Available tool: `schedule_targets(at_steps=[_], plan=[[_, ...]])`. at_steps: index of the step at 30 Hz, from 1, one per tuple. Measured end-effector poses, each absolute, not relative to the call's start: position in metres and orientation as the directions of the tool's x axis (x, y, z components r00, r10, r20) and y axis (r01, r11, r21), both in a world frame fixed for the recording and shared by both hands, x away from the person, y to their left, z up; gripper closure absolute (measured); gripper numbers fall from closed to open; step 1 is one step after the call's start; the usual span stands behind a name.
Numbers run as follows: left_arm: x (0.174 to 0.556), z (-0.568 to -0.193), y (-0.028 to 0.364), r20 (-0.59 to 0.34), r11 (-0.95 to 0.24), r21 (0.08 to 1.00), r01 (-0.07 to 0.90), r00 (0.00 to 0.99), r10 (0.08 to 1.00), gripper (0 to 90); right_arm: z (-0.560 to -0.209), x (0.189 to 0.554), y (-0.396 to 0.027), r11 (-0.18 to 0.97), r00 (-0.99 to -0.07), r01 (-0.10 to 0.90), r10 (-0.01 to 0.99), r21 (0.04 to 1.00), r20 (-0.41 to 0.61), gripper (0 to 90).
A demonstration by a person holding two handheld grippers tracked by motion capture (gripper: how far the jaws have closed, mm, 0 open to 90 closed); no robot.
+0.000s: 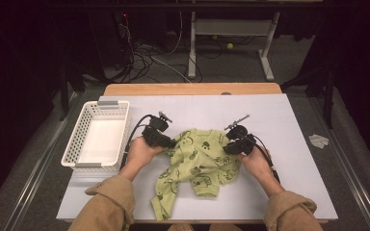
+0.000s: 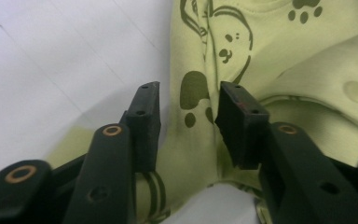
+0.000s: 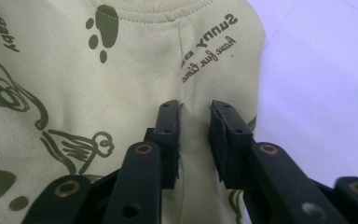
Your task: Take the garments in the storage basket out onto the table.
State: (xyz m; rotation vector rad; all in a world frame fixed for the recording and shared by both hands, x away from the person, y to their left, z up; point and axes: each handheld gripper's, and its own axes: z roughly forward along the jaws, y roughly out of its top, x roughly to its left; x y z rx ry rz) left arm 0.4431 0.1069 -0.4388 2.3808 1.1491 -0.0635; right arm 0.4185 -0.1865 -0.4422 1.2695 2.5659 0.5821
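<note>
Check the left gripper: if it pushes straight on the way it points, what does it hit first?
Most likely the green shirt: the left gripper is open with printed cloth right ahead between its fingers. Depth is unclear, so how near I can't tell.

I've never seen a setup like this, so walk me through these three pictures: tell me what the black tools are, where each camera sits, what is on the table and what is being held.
No robot arm here: a person sits at a white table and holds a hand tool with two black jaws in each hand, the left gripper and the right gripper.

The wide picture comes from a fixed camera above the person, looking down. The two close-ups come from small cameras riding on each gripper, looking along its jaws.

On the table lies a crumpled light green baby garment printed with dark paw and animal drawings. To its left stands an empty white basket.

Each gripper is at one side of the garment. In both close-ups the jaws stand apart with a fold of the cloth between them, a gap showing, so nothing looks firmly clamped yet.
</note>
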Motion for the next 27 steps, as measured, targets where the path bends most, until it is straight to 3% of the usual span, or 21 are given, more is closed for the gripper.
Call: schedule_targets(at_steps=[5, 9, 20, 27], plan=[[0.449, -0.443, 0.107, -0.302, -0.507, 0.399, 0.764, 0.631, 0.715, 73.5, -0.441, 0.422, -0.185, 0.566, -0.614, 0.697, 0.788, 0.44, -0.04, 85.1], [0.45, -0.435, 0.105, -0.241, -0.521, 0.417, 0.745, 0.643, 0.727, 80.0, -0.435, 0.425, -0.182, 0.577, -0.616, 0.682, 0.785, 0.449, -0.074, 85.5], [0.469, -0.407, 0.106, -0.132, -0.445, 0.535, 0.718, 0.591, 0.796, 82.0, -0.4, 0.461, -0.177, 0.561, -0.563, 0.649, 0.808, 0.513, -0.172, 85.4], [0.489, -0.421, 0.105, -0.116, -0.412, 0.513, 0.753, 0.537, 0.836, 77.8, -0.398, 0.492, -0.166, 0.565, -0.534, 0.654, 0.816, 0.503, -0.221, 85.0]])
